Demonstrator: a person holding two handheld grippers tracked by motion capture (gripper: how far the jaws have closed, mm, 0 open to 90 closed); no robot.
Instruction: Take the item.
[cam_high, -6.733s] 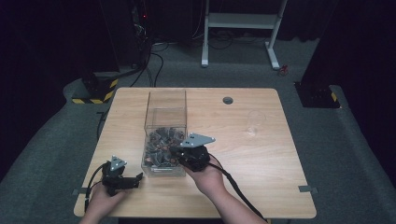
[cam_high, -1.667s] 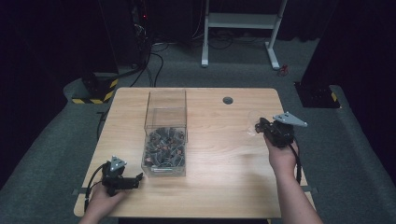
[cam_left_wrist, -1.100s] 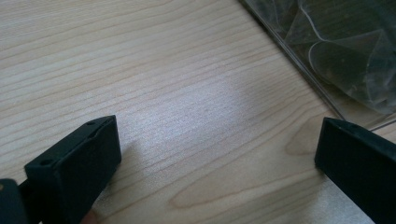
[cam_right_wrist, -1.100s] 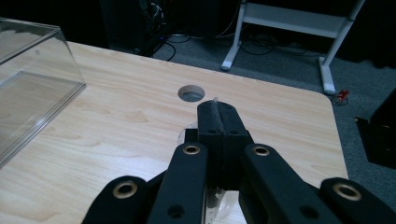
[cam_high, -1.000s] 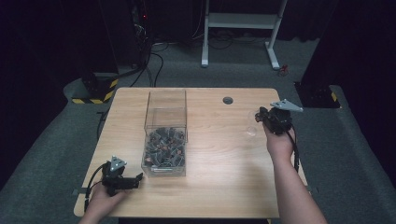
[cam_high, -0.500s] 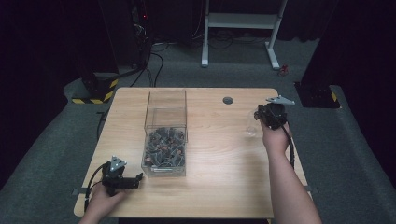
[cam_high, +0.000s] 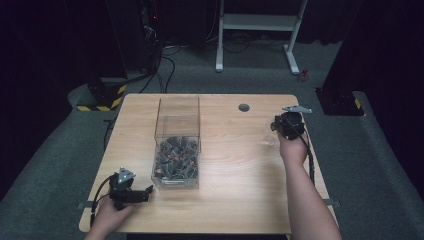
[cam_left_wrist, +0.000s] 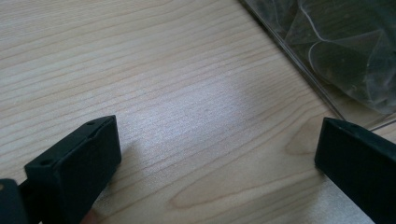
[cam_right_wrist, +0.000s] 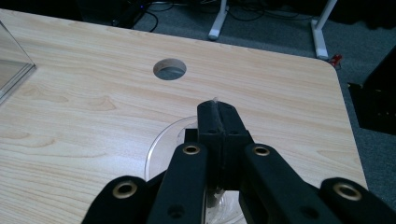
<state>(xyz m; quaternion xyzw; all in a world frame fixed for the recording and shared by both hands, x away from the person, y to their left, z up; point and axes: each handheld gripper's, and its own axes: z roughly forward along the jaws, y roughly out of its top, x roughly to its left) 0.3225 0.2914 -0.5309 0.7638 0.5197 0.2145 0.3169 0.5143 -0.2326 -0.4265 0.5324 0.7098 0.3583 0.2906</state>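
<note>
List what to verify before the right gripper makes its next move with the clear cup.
1. Right gripper shut on the wall of the clear cup: ok.
2. Cup's base resting flat on the table: cannot tell.
3. Cup apart from the table's round hole: ok.
4. Left gripper open, nothing between its jaws: ok.
5. Clear bin upright, small parts inside, well away from the cup: ok.

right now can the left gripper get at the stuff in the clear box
Probably yes. The left gripper rests open on the table beside the clear box, whose top looks open. It would have to lift over the wall to reach the dark pieces.
</note>
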